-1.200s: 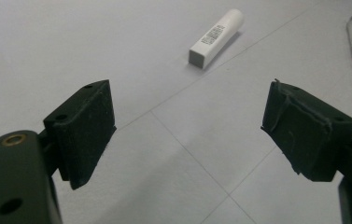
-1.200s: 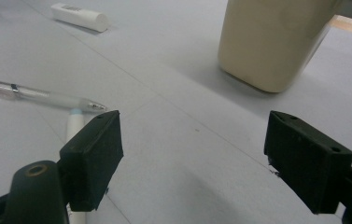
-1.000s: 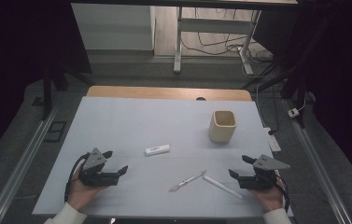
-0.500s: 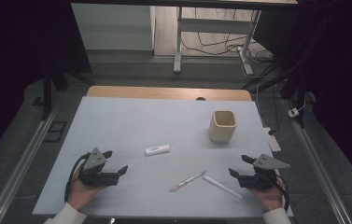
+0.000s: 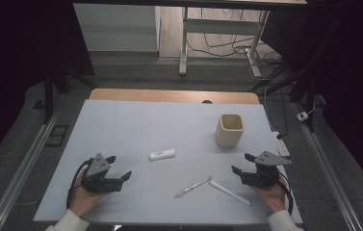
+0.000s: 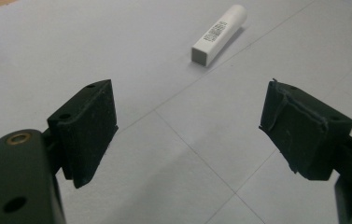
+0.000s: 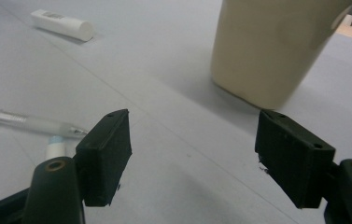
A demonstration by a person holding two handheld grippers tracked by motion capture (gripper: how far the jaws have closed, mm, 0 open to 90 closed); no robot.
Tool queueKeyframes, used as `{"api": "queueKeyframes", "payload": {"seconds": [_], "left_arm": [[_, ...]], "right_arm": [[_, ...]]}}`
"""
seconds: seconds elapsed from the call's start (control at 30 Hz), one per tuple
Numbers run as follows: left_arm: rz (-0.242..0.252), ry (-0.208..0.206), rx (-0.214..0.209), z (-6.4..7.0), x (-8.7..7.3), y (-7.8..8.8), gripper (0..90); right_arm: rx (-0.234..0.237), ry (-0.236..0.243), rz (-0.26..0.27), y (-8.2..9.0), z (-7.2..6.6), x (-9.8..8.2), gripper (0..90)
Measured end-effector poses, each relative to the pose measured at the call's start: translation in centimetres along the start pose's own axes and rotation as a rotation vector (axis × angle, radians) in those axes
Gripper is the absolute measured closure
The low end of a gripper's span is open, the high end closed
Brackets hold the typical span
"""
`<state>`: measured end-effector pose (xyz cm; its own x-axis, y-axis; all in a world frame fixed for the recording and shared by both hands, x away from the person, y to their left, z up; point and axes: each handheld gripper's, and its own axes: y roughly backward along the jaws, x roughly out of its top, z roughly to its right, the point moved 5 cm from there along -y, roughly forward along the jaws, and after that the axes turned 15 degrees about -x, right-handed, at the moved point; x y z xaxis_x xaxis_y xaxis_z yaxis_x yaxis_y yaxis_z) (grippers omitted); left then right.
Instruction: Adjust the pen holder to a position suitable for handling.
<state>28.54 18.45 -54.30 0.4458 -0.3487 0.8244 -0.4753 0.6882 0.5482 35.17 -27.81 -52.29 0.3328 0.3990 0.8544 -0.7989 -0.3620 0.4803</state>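
A beige square cup (image 5: 229, 129) (image 7: 271, 46) stands upright toward the back right of the pale mat. A short white tube (image 5: 162, 154) (image 6: 219, 30) (image 7: 62, 24) lies near the mat's middle. A clear pen (image 5: 193, 186) (image 7: 29, 124) and a white pen-like stick (image 5: 229, 193) lie near the front, between the hands. My left gripper (image 5: 118, 168) (image 6: 187, 135) rests at the front left, jaws wide apart and holding nothing. At the front right, my right gripper (image 5: 243, 163) (image 7: 194, 156) is open too, pointing toward the cup with nothing between its jaws.
The mat (image 5: 136, 130) covers a wooden table whose bare edge (image 5: 169, 95) shows at the back. Metal rails (image 5: 22, 161) run along both sides. Table legs and cables (image 5: 227, 45) lie on the floor beyond.
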Motion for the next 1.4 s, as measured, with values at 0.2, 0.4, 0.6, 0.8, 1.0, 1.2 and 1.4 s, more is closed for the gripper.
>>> {"api": "queueKeyframes", "payload": {"seconds": [0.2, 0.4, 0.6, 0.8, 1.0, 1.2, 1.4], "left_arm": [[-0.005, -0.001, 0.000, 0.0, -0.1, -0.1, 18.0], [-0.014, 0.001, 0.001, -0.1, -0.2, -0.1, 18.1], [-0.024, -0.004, 0.002, -0.1, -0.3, -0.3, 18.0], [-0.035, -0.008, 0.000, 0.0, -0.4, -0.5, 18.0], [-0.040, -0.006, -0.002, 0.0, -0.4, -0.7, 18.0], [-0.040, -0.004, -0.003, -0.1, -0.5, -0.7, 17.9], [-0.048, -0.004, -0.004, -0.1, -0.5, -0.9, 17.9]], "right_arm": [[-0.020, -0.017, -0.002, -0.3, 0.6, 0.7, 29.2], [-0.040, -0.025, -0.003, -1.0, 0.9, 1.4, 31.6], [-0.109, -0.043, 0.004, -1.4, 1.6, 2.1, 42.6], [-0.128, -0.037, -0.021, -2.0, 2.4, 2.2, 54.8], [-0.162, -0.044, -0.045, -2.5, 3.0, 1.9, 66.3], [-0.188, -0.063, -0.070, -3.0, 3.9, 1.9, 83.5], [-0.217, -0.073, -0.080, -3.6, 4.5, 2.1, 89.2]]}}
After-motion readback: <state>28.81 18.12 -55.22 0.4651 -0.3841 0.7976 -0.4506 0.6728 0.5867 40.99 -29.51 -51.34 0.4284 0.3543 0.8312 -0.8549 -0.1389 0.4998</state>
